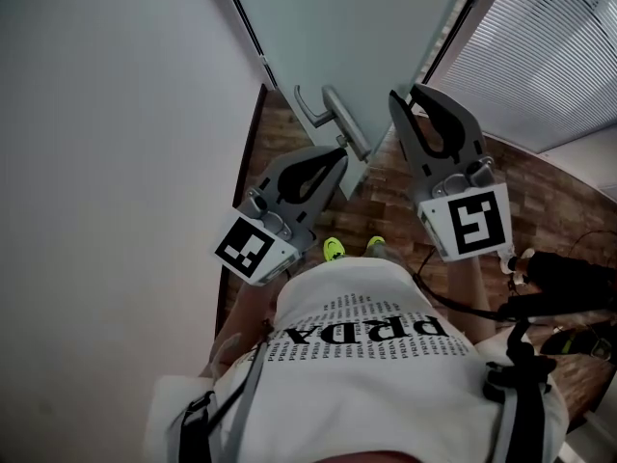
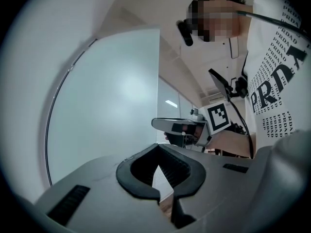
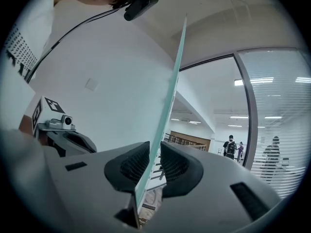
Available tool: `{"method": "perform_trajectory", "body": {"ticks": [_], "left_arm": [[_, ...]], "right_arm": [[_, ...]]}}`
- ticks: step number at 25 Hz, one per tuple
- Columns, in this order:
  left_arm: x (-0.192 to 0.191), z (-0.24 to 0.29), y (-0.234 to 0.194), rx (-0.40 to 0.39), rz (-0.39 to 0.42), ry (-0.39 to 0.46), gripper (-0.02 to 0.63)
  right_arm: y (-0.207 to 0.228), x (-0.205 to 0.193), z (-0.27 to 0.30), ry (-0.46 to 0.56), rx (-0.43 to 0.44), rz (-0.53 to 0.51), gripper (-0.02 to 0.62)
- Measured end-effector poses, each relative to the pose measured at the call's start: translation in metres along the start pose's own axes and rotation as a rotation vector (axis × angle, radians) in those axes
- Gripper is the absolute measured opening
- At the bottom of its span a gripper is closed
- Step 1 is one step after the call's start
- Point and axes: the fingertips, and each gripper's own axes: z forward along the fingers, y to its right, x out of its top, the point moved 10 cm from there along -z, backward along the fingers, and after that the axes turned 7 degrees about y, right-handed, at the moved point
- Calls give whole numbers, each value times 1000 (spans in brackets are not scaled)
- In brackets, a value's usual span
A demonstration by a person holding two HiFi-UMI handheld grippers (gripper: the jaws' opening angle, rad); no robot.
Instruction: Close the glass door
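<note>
The frosted glass door (image 1: 357,27) is standing ajar, with the right gripper (image 1: 403,95) pinching its free edge in its jaws and the left gripper (image 1: 337,154) hovering, jaws clenched empty, beside its silver lever handle (image 1: 333,119), so swinging it shut is remaining.

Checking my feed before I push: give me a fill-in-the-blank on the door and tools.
1. The right tool has the glass door's ___ between its jaws.
2. The left tool's tips sit near the door's lever ___.
3. Right of the door hang slatted window ___.
Missing: edge; handle; blinds.
</note>
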Motion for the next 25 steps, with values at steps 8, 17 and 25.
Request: {"method": "perform_trajectory", "body": {"ticks": [8,17,25], "left_arm": [[-1,3,8,-7,11,4,-5],[-3,14,8,6,28,-3,-5],[-21,26,-8,-124,51,30,-5]], "right_arm": [[-5,2,-2,-1,46,13,63],[2,4,3,8,102,9,63],[-2,0,-2,9,2,-34,63]]}}
